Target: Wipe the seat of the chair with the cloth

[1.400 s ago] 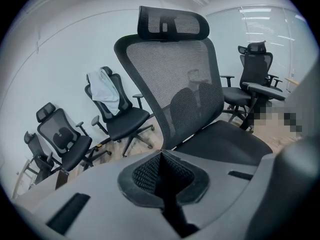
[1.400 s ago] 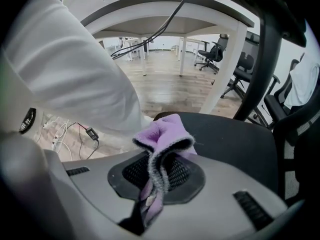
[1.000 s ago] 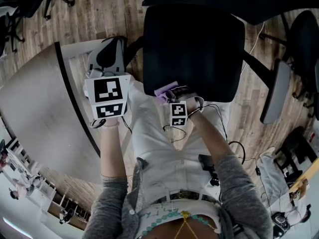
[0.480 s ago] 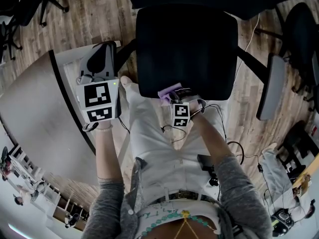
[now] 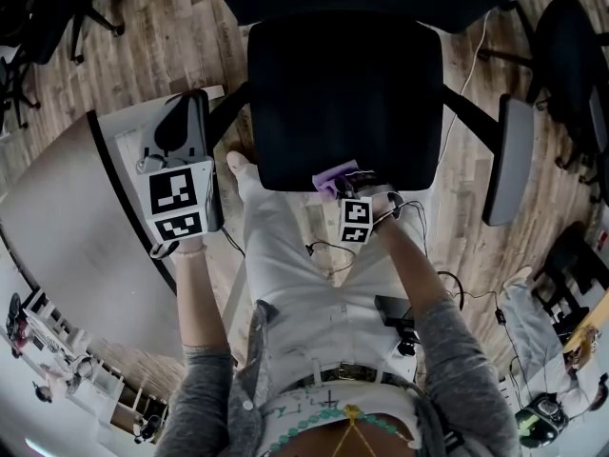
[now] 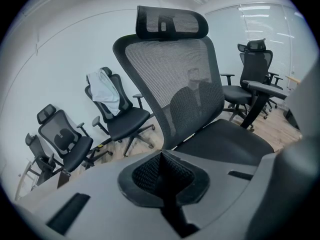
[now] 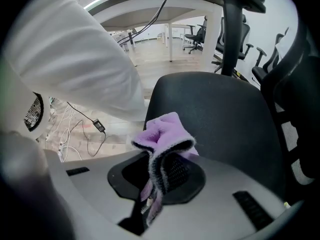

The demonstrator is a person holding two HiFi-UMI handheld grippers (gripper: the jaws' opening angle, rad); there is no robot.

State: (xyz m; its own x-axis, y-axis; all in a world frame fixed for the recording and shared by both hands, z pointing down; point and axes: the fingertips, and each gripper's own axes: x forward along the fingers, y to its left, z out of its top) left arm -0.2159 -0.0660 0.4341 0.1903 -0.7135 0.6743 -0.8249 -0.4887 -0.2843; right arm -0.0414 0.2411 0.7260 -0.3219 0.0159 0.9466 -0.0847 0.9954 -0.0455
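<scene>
The right gripper is clamped on the purple cloth. Its jaws are closed on a fold, and the bunched fabric stands up above the pads. In the head view, the cloth sits at the lower centre of the frame, at the front edge of the black chair seat. Contact between cloth and seat cannot be determined. The left gripper has its jaws fully together with nothing between them. It is at centre left of the head view, beside the seat, above the edge of the curved grey table.
</scene>
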